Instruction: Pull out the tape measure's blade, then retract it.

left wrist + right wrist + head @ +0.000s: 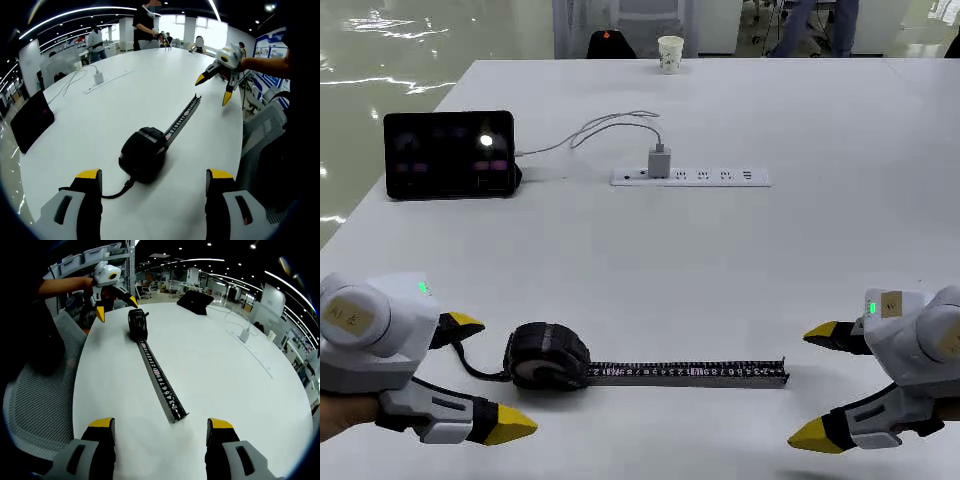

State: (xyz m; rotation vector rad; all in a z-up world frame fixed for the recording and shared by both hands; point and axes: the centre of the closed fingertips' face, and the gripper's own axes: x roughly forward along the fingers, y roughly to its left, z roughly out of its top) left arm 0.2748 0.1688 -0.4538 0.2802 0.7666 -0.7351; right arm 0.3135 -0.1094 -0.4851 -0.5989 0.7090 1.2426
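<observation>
Tape measure (548, 355): black body lying on the white table (770, 270), lower centre of the head view and a little left of middle. A dark cord (470, 362) trails from it toward the lower left.
Blade (690, 374): drawn out of the body and lying flat on the table, markings up. It runs rightward to its end hook (785, 372), which rests on the tabletop.
Left gripper (492, 373): lower left of the head view, jaws wide apart and holding nothing. Its yellow tips sit either side of the cord, near the body but apart from it.
Right gripper (815, 382): lower right of the head view, jaws likewise spread and empty. Its tips are just past the end hook, not touching it.
Done so far: the pull-out looks finished, since a good stretch of blade lies extended with neither gripper on it.
Left to do: retraction, by my reading. The blade lies out with nothing holding it, so a lock or brake on the body probably needs releasing while the body is steadied.
Around: a dark tablet (450, 153) at upper left. A power strip (690, 178) with a white charger (660, 160) and its looping cable (590, 130) at upper centre. A paper cup (670, 53) at the far edge, top centre.
In the way: nothing lies between the grippers and the tape. Everything else sits well apart toward the top of the frame.
</observation>
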